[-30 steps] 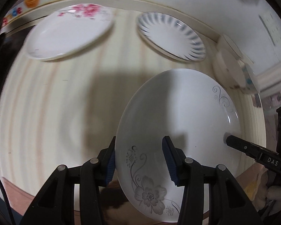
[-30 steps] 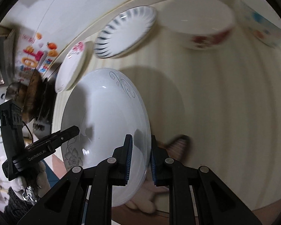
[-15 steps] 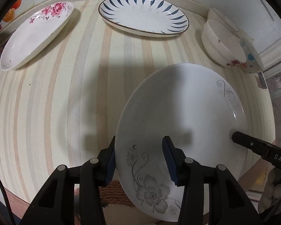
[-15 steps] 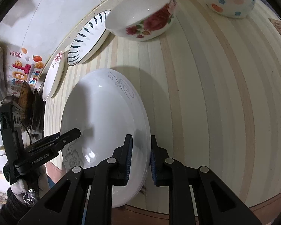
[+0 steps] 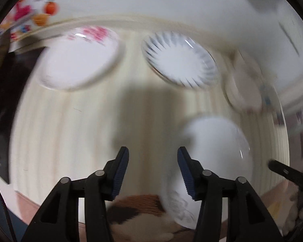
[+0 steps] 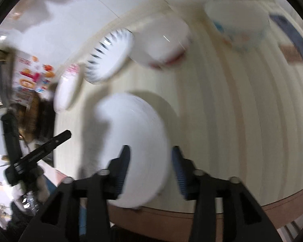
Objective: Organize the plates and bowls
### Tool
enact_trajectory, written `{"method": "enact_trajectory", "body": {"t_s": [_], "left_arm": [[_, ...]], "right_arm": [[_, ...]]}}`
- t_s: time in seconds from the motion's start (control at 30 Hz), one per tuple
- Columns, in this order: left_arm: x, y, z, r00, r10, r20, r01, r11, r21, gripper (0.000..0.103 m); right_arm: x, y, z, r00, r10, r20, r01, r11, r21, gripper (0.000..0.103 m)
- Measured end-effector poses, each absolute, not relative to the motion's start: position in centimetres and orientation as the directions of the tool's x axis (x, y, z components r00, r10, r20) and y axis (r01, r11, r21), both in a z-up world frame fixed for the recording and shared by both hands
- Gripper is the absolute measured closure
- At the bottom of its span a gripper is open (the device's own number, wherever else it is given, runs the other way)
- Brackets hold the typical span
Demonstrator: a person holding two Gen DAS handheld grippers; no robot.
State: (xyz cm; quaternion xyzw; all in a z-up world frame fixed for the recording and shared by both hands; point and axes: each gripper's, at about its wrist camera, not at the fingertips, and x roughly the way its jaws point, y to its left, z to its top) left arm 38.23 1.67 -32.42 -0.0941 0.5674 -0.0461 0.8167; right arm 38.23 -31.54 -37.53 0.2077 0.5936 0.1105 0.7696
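A white plate with a grey flower print lies flat on the striped table near its front edge. My left gripper hovers above and just left of the plate; its jaws are opening and hold nothing. In the right wrist view the same plate sits under my right gripper. Those jaws are opening too, and the plate's right rim shows in the gap below them, not pressed by the pads. Both views are blurred by motion.
At the back stand a pink-flowered plate, a blue-striped plate, a red-flowered bowl and a dotted bowl. The table's wooden front edge runs just below the grippers. The wall is right behind the dishes.
Both grippers have let go of the white plate and lifted away. The right jaws, shut on its rim before, stand apart; the left gripper has shifted left off the plate.
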Motion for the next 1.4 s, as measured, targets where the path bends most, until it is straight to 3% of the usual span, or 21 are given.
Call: {"method": "enact_trajectory", "body": {"t_s": [0.17,0.43,0.53,0.6,0.77,0.87,0.93,1.4], "left_arm": [[41.3,9.5,-31.8,0.402,-0.123,-0.907,-0.181,0.961,-0.211,0.054],[47.4,19.9,-36.5,0.370,-0.004,-0.929,-0.310,0.942,-0.128,0.054],[49.5,21.2,-38.1,0.352,0.019,-0.936,-0.323,0.941,-0.103,0.054],[50.8,21.8,-38.9,0.344,0.001,-0.939,-0.320,0.940,-0.116,0.054],[52.5,22.0,-39.8,0.355,-0.027,-0.934,-0.283,0.950,-0.135,0.056],[53.0,22.2,-40.0,0.376,-0.028,-0.926,-0.279,0.950,-0.142,0.064],[53.0,22.7,-40.0,0.391,-0.030,-0.920,-0.286,0.946,-0.152,0.071],[51.3,22.5,-38.7,0.420,-0.088,-0.903,-0.248,0.946,-0.207,0.072]], "right_arm": [[44.3,-23.9,-33.9,0.274,0.504,-0.819,-0.036,0.857,0.515,0.044],[58.8,-8.4,-37.2,0.248,0.527,-0.813,-0.131,0.849,0.511,0.044],[63.2,-3.9,-39.5,0.233,0.503,-0.832,-0.170,0.864,0.475,0.048],[65.5,-1.9,-40.8,0.230,0.485,-0.844,-0.190,0.873,0.450,0.058],[69.2,0.3,-43.8,0.217,0.451,-0.866,-0.179,0.890,0.419,0.079],[70.2,0.1,-45.1,0.210,0.458,-0.864,-0.170,0.887,0.429,0.089],[70.3,0.2,-45.4,0.220,0.458,-0.862,-0.177,0.887,0.426,0.090],[67.8,-2.2,-44.1,0.217,0.464,-0.859,-0.145,0.885,0.442,0.090]]}}
